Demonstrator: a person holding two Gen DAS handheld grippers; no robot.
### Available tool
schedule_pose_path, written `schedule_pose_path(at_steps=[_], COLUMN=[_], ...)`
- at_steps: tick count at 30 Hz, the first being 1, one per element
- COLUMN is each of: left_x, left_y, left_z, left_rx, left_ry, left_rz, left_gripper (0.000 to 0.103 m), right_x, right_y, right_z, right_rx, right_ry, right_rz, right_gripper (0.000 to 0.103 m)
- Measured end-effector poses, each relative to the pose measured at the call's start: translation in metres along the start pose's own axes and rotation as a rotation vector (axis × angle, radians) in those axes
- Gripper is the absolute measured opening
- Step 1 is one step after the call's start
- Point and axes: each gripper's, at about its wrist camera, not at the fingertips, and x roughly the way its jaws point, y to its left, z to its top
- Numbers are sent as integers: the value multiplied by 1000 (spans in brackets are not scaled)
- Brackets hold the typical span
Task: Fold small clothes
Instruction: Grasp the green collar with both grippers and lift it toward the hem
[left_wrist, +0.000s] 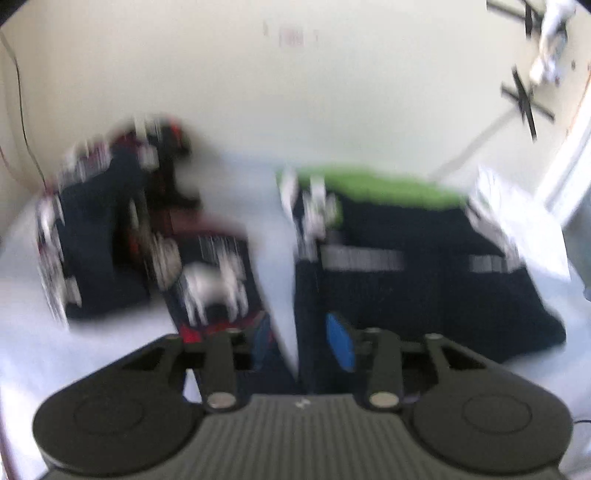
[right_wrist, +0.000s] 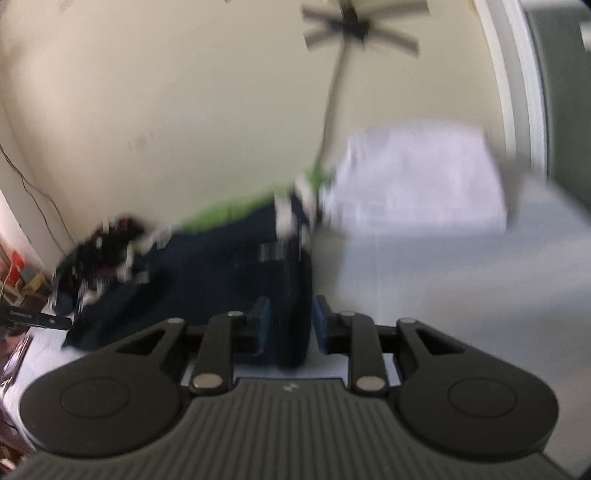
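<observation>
Both views are motion-blurred. A small dark navy garment with a green band and white marks (left_wrist: 413, 266) lies on the pale blue surface (left_wrist: 110, 354); it also shows in the right wrist view (right_wrist: 221, 273). My left gripper (left_wrist: 301, 343) has its blue pads apart, with the garment's navy edge between them; whether it is pinched is unclear. My right gripper (right_wrist: 290, 326) is shut on a fold of the navy garment.
A second patterned garment, navy with red and white (left_wrist: 122, 236), lies to the left. A folded white cloth (right_wrist: 417, 181) sits at the back right. A cream wall (left_wrist: 295, 92) stands behind, with a black stand (right_wrist: 354, 26) and a cable (left_wrist: 22, 110) against it.
</observation>
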Motion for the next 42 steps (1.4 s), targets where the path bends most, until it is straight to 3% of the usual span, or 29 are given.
schedule_pose_path(at_steps=[3,6,10,14,17,18,20,22,23,24,25,26,30,34,38,42], left_x=[17,68,149,232,271,279,299,314,314,313,309,304,259,172,87,29], left_y=[-12,-30,-56,-73,-80,-83,-89,-94,-95,-97,-99,-102,-105,-100,-96,-90], left_z=[53,111,162,187,194,193,190,187,185,185,185,184,177,151,98,19], left_rx=[23,33,65,65,64,73,93,90,84,85,86,100,119,109,139,161], left_ry=[-55,-30,9,68,102,105,123,162,139,137,132,124,50,-78,-176,-195], left_rz=[-12,-49,-23,12,-32,-32,-8,-16,-36,-74,-80,-71,-115,-207,-258,-292], left_gripper=[44,50,54,57,61,67,67,50,40,18,14,13,12,12,12,13], right_x=[18,61,152,254,311,325,354,376,384,391,393,391,354,278,185,105], right_y=[5,14,25,31,29,28,25,26,27,28,31,36,59,87,115,125], right_z=[44,88,137,160,161,160,155,149,146,142,139,138,147,148,116,60], right_rx=[-53,-94,-94,-99,-83,-63,-40,-40,-43,-46,-60,-89,-145,-231,-364,-454], right_ry=[-28,-25,84,195,259,276,323,361,378,395,392,386,288,163,70,14], right_rz=[16,97,156,117,96,101,111,92,94,102,107,107,164,231,275,296], right_gripper=[35,40,45,47,47,47,54,55,54,54,43,15,14,13,13,13])
